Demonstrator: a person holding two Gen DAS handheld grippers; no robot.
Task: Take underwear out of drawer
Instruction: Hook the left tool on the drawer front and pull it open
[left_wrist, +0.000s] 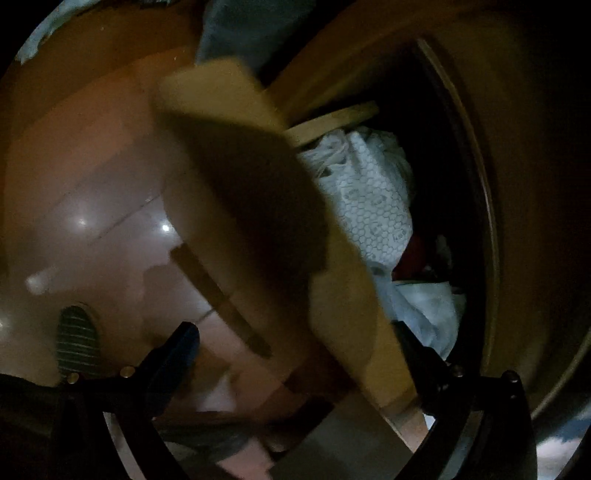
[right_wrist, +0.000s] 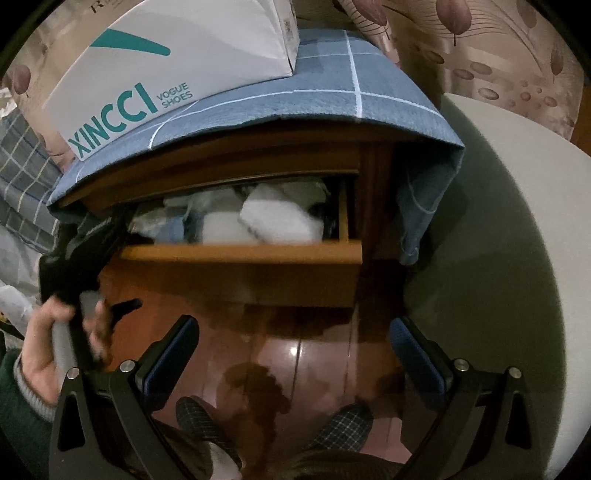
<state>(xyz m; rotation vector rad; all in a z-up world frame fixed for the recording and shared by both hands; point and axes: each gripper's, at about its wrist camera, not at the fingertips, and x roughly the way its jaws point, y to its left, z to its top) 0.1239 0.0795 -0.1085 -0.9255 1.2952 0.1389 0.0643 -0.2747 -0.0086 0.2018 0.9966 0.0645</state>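
— Is the drawer (right_wrist: 240, 254) open?
— Yes, pulled out of the wooden cabinet (right_wrist: 236, 158), with pale folded underwear (right_wrist: 273, 219) lying inside.
— And the left gripper (left_wrist: 295, 354)?
— Its fingers are spread wide, straddling the drawer's front board at the left end, one finger over the clothes.
— The right gripper (right_wrist: 293, 350)?
— Wide open too, holding nothing, hanging above the shiny floor (right_wrist: 314, 350), well apart from the drawer.
— What's on top?
— A shoe box (right_wrist: 166, 62) on a blue cloth (right_wrist: 332, 85).
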